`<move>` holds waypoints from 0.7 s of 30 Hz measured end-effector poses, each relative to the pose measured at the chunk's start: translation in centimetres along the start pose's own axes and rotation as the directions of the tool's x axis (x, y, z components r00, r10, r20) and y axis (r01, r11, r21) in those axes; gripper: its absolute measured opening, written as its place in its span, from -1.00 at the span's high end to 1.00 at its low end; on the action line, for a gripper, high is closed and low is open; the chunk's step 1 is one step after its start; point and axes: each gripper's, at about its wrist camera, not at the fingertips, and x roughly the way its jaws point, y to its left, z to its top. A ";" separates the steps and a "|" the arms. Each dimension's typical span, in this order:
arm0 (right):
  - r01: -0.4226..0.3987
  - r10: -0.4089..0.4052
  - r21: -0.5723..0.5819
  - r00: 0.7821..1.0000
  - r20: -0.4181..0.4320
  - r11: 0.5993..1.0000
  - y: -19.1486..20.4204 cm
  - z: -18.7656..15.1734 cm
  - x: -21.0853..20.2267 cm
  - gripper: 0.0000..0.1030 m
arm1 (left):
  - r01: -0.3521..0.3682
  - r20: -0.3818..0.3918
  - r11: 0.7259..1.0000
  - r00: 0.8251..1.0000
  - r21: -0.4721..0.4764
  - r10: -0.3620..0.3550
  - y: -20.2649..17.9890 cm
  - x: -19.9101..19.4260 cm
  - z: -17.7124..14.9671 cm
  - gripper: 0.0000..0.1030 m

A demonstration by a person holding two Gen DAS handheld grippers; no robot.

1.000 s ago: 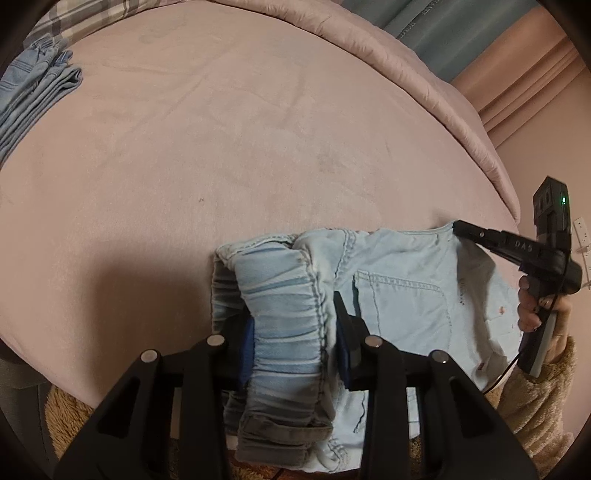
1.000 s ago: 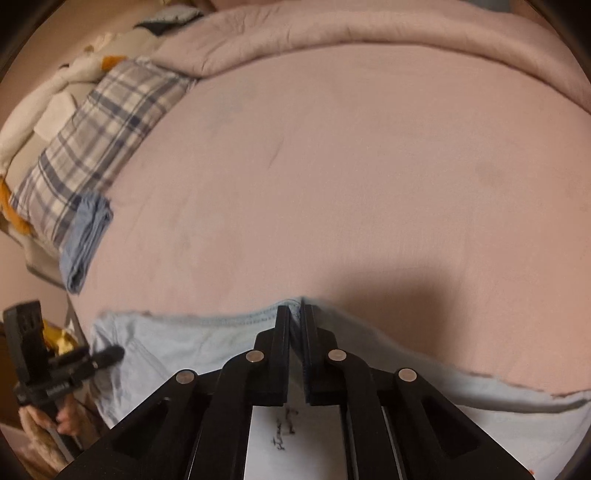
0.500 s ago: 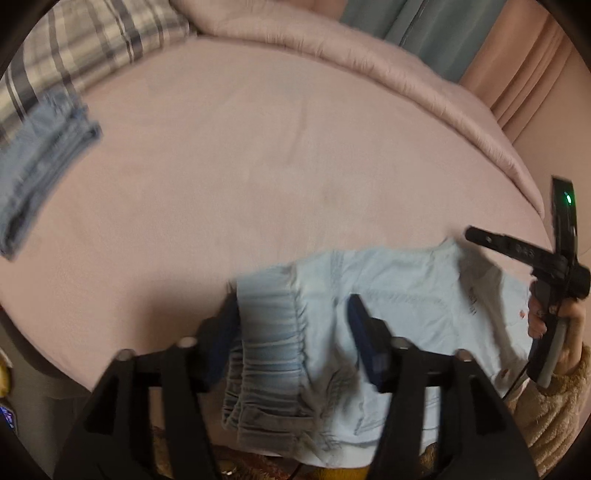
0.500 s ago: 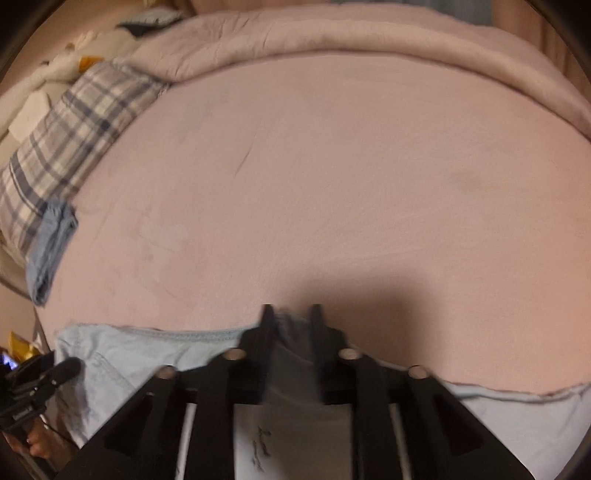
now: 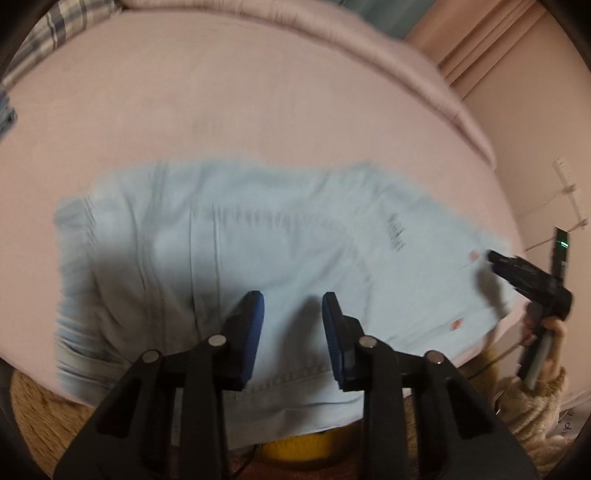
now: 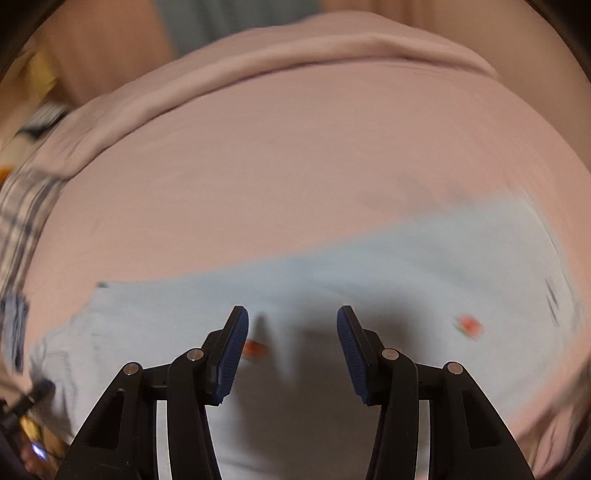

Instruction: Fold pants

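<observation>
You are working over a bed (image 5: 258, 110) covered in a smooth, matte dusty-pink sheet that fills most of both views. Along its far edge a rolled pink duvet (image 5: 332, 40) forms a thick, soft ridge. At the far left corner you can see a plaid pillow (image 5: 70, 18) in grey and white checks, and at the left edge a sliver of folded darker denim (image 5: 7, 118). Behind the bed hang pleated curtains (image 5: 480, 40) in pink beside a muted teal panel, and a plain pinkish wall closes the right side.

The pants (image 5: 258, 258) lie spread along the near edge of the bed, their lower part hanging over it. They are pale blue denim, thin and slightly creased, with stitched seams and small red marks near the right end; the picture is motion-blurred, so finer detail is unclear.

Your left gripper (image 5: 291, 314) hovers over the middle of the pants with its jaws spread wide and nothing between the ribbed blue pads. Your right gripper (image 6: 293, 325) is likewise parted wide and empty, above the fabric near its right end. In the left wrist view it shows as a black shape at the bed's right edge.
</observation>
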 end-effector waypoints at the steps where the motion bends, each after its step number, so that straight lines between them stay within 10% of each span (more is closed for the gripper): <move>1: 0.009 -0.008 0.036 1.000 -0.013 0.999 -1.6 -0.5 0.1 0.03 | -0.018 0.002 1.000 1.000 0.000 0.018 0.2 0.5 -0.2 0.48; 10: 0.186 -0.201 0.242 0.979 0.037 0.952 -10.8 -3.9 -2.4 0.09 | -0.036 0.003 0.999 0.999 -0.023 0.036 1.1 0.4 0.1 0.61; 21: 0.089 -0.211 0.501 0.958 0.192 0.861 -19.3 -2.3 -6.3 0.33 | -0.034 -0.001 0.999 0.999 -0.036 0.034 0.7 0.6 -0.2 0.60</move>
